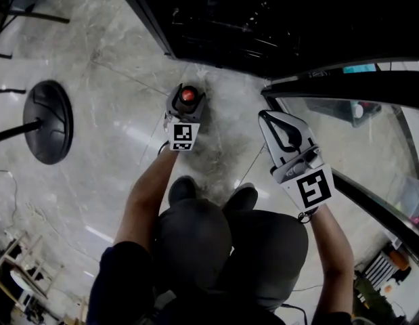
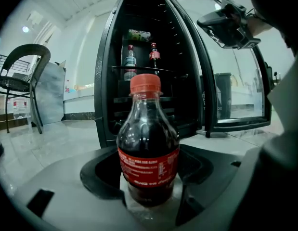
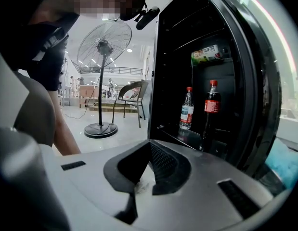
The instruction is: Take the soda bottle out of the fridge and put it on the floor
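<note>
The left gripper (image 1: 187, 99) is squeezed around the small plastic soda bottle with dark drink, a red cap and a red label (image 2: 148, 148). It holds the bottle upright, low by the shiny grey stone floor (image 1: 128, 114), in front of the open black fridge (image 2: 104, 81). The right gripper (image 1: 269, 119) is closed on nothing (it can just wait). Keep the bottle straight, lower it slowly until its bottom sits flat, then let go gently so it does not tip.

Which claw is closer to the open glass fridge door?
Right. The right claw, shut and empty, hangs just beside the glass door; the left claw, shut on the soda bottle, sits farther left.
</note>
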Tool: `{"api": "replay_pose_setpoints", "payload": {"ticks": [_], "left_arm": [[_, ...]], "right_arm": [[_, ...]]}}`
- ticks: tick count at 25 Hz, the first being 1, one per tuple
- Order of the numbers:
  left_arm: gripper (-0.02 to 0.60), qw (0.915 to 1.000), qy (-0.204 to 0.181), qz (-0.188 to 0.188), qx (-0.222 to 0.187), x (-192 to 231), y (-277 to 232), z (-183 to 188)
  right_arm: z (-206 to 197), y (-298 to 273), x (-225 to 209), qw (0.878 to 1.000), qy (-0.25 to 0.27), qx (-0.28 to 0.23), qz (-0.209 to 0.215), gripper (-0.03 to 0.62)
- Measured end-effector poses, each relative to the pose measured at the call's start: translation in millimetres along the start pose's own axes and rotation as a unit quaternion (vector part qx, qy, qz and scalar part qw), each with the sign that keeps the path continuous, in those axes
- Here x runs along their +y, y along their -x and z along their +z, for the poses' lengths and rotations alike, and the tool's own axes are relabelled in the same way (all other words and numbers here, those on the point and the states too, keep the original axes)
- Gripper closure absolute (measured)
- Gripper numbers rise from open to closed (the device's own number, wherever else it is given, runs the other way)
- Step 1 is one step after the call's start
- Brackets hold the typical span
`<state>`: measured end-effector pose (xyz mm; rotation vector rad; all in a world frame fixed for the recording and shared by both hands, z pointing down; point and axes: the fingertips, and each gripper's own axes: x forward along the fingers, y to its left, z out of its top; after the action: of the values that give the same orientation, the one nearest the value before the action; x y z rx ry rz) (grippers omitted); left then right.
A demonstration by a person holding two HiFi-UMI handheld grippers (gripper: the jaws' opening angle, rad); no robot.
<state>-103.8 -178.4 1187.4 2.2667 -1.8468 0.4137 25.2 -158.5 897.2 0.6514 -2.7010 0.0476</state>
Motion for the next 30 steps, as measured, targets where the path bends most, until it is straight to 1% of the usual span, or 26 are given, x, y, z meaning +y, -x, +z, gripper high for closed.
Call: {"api": "replay_pose_setpoints", "payload": {"ticks": [8, 12, 17, 22, 24, 30], "left_arm": [[0.259, 1.0000, -0.006, -0.002, -0.001, 0, 1, 1], [0.259, 1.0000, -0.009, -0.001, 0.000, -1, 2, 4], [0.259, 0.9995, -0.020, -0.009, -0.024, -2, 9, 18], [0.259, 0.9989, -0.033, -0.017, -0.029, -1, 19, 20], [0.259, 0.9988, -0.034, -0.016, -0.030, -1, 26, 22], [0.259, 0.9970, -0.042, -0.029, -0.059, 3, 59, 40]], "right_arm": [[-10, -4, 0, 1.000, -0.004, 0.000, -0.001, 0.576], [-13, -2, -7, 1.000, -0.014, -0.001, -0.014, 0.576], [-14, -3, -8, 1.000, -0.015, -0.005, -0.013, 0.576], [-17, -6, -4, 1.000, -0.015, -0.006, -0.007, 0.576], [-18, -7, -4, 1.000, -0.016, -0.007, -0.005, 0.576], [-20, -6, -2, 1.000, -0.014, -0.016, -0.004, 0.576]]}}
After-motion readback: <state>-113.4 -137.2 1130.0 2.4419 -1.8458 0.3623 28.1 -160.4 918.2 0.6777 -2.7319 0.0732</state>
